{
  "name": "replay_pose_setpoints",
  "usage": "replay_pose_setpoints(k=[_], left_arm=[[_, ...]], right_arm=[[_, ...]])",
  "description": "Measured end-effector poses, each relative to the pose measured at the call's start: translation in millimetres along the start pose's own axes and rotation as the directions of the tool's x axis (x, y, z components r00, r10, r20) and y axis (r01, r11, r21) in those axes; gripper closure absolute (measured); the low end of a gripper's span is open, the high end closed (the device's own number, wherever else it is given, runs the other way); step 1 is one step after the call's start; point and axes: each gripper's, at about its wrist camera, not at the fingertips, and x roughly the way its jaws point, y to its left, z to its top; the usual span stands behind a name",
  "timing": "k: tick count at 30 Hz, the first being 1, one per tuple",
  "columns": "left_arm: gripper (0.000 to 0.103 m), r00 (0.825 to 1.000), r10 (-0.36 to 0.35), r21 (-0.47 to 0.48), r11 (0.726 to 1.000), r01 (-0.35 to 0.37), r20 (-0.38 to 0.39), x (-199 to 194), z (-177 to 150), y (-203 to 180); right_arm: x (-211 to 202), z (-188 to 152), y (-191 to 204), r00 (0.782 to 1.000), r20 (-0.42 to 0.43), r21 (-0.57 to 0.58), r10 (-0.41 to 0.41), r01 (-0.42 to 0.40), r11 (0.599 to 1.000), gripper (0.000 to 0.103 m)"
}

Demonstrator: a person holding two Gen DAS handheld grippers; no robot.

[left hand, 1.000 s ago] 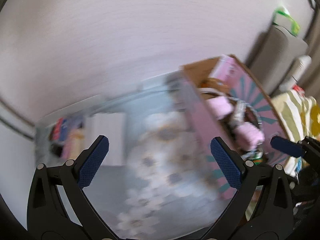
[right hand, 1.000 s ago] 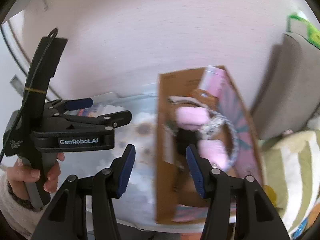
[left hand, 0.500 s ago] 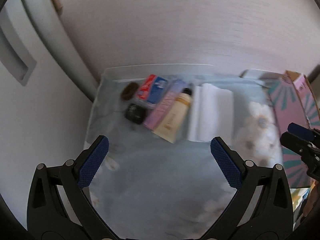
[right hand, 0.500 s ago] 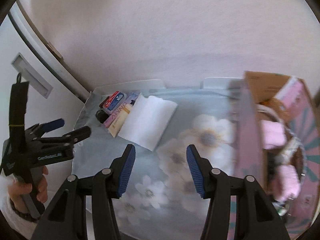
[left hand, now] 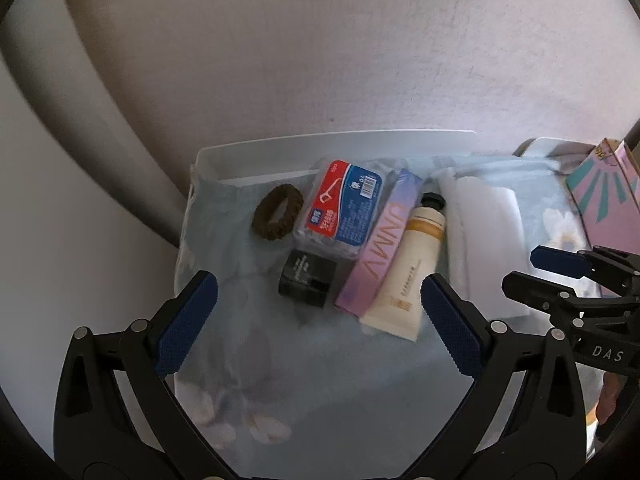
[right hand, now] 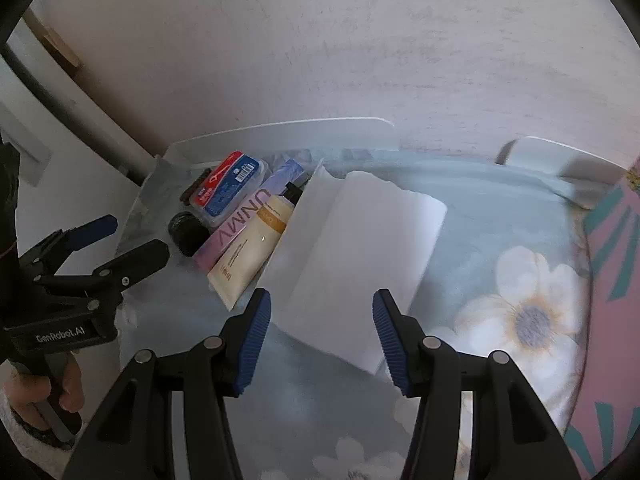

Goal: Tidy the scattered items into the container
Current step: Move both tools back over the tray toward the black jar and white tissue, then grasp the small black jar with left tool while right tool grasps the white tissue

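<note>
Both empty: left gripper [left hand: 316, 326] wide open, right gripper [right hand: 322, 336] half-open

pink box [left hand: 604, 204] cut off by the right edge in both views, inside not visible. hair tie [right hand: 188, 196] mostly hidden behind floss pack [right hand: 228, 188] in right view. small print on cream tube [left hand: 412, 264] unreadable. hand [right hand: 44, 396] clipped at frame edge.
</note>
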Motion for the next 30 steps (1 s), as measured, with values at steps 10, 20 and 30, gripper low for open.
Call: replay_pose_setpoints(k=[10,20,30], left_arm=[[0.001,0.999,-0.025,0.012,1.0,0.026,-0.034,35,3,6],[0.02,0.997,-0.072,-0.032,0.997,0.071,-0.036,54,-7,19],[0.072,0.995,-0.103,-0.026,0.994,0.103,0.002,47,-11,13]], right_arm=[[29,11,-3,0.999,-0.028,0.016,-0.039,0.04,0.999,0.054],[46,11,5,0.996,-0.006,-0.064,-0.092,0.091,0.994,0.054],[46,7,4,0.99,0.035,-0.135,-0.138,0.142,0.981,0.084]])
